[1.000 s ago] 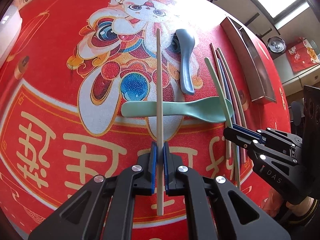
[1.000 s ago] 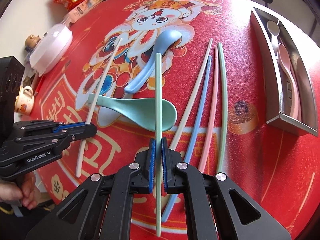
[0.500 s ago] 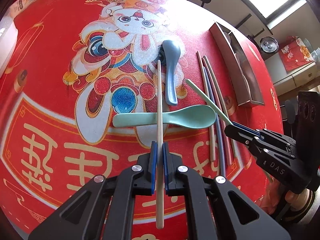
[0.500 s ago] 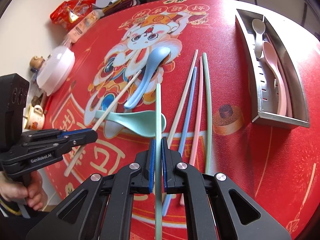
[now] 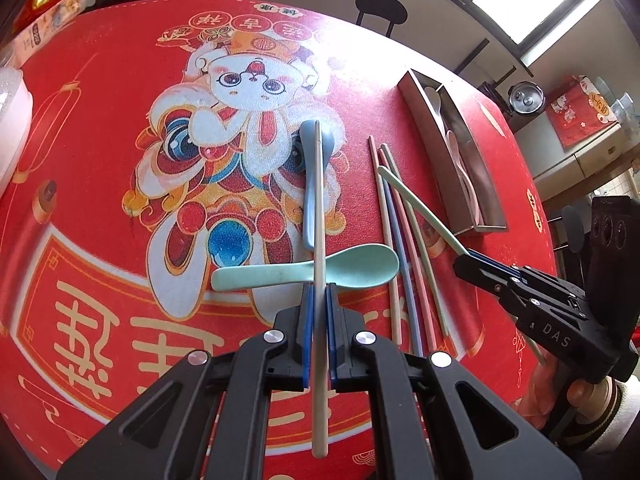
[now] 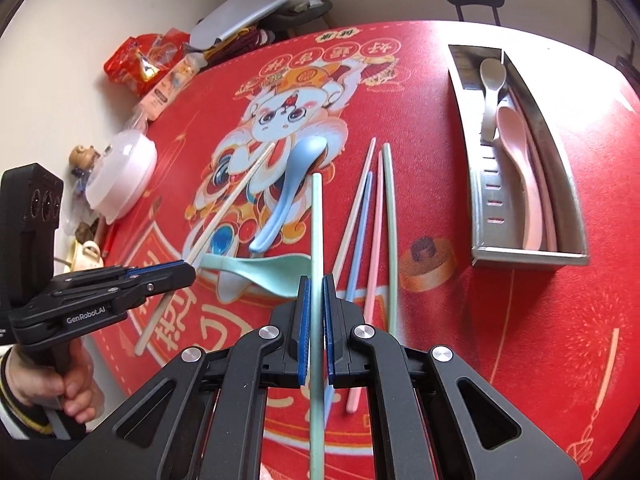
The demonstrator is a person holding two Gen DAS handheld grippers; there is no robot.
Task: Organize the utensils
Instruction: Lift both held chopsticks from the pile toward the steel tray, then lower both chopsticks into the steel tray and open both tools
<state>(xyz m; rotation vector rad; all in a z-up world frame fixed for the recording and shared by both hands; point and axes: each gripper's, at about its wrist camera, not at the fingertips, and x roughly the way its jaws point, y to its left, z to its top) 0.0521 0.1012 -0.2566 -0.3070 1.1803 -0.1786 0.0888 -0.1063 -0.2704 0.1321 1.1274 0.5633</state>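
Observation:
My left gripper is shut on a cream chopstick and holds it above the red mat; it also shows in the right wrist view. My right gripper is shut on a green chopstick, seen from the left wrist view at the right. On the mat lie a blue spoon, a mint green spoon and several chopsticks. A steel utensil tray at the right holds a pink spoon and a grey spoon.
A white lidded dish, snack packets and small figurines stand along the table's left edge. A black stool stands beyond the far edge.
Both grippers have lifted up and back with their chopsticks, so the mat looks farther away. The spoons and the other chopsticks have not moved.

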